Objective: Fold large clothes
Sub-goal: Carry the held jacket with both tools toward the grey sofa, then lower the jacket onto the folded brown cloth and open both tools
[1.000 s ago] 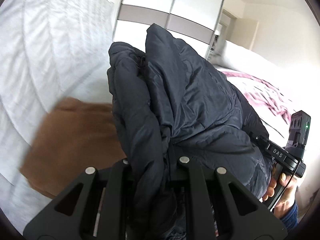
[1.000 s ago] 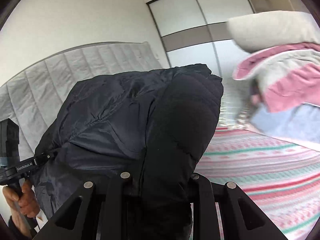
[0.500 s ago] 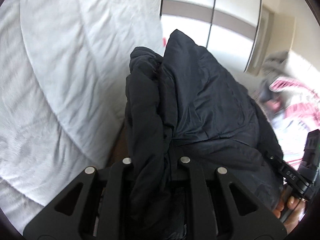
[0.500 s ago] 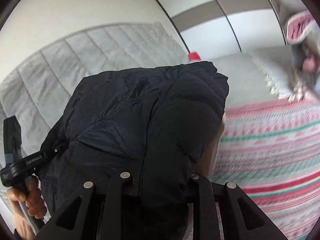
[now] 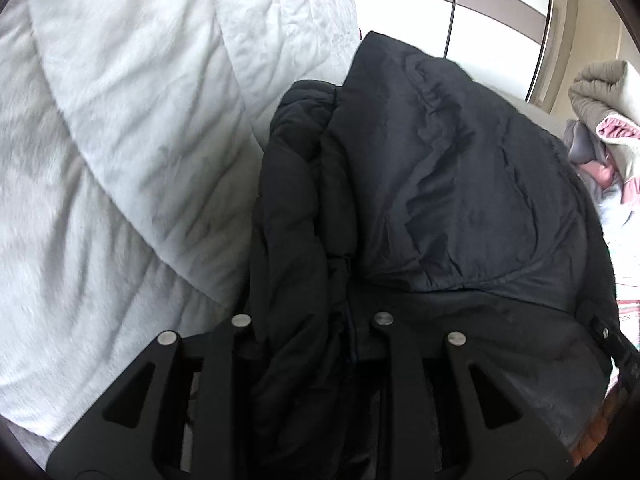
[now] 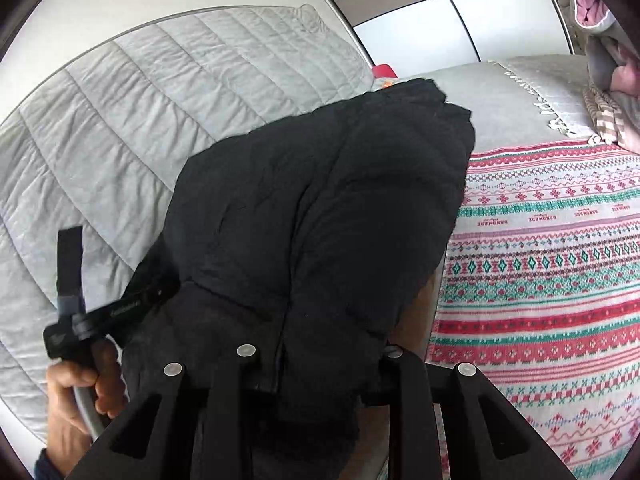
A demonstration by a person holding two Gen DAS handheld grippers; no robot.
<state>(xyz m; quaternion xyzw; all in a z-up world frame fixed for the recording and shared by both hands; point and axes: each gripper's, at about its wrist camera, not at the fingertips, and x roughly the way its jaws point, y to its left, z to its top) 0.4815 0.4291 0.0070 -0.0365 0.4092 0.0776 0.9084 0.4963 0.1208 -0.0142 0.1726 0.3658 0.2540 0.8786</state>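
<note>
A folded dark navy puffer jacket [image 5: 440, 184] hangs bunched between my two grippers, just over the bed. The left gripper [image 5: 312, 320] has a thick roll of the jacket between its jaws. The jaws are opening, and the fabric still fills the gap. In the right wrist view the jacket [image 6: 320, 220] drapes forward, with the right gripper [image 6: 320, 350] shut on its near edge. The left gripper's body [image 6: 112, 312] and the hand [image 6: 72, 396] that holds it show at the lower left. Both sets of fingertips are buried in the fabric.
A white quilted panel [image 5: 120, 140] fills the left. A red and green patterned blanket [image 6: 540, 260] covers the bed on the right, with a grey cover [image 6: 520, 92] behind it. Folded bedding [image 5: 600, 120] is piled at the far right. A brown cloth [image 6: 416, 312] peeks from under the jacket.
Both grippers came down with the jacket and swung toward the quilted panel. The brown cloth seen at the left earlier is now mostly under the jacket. The left jaws stand slightly wider.
</note>
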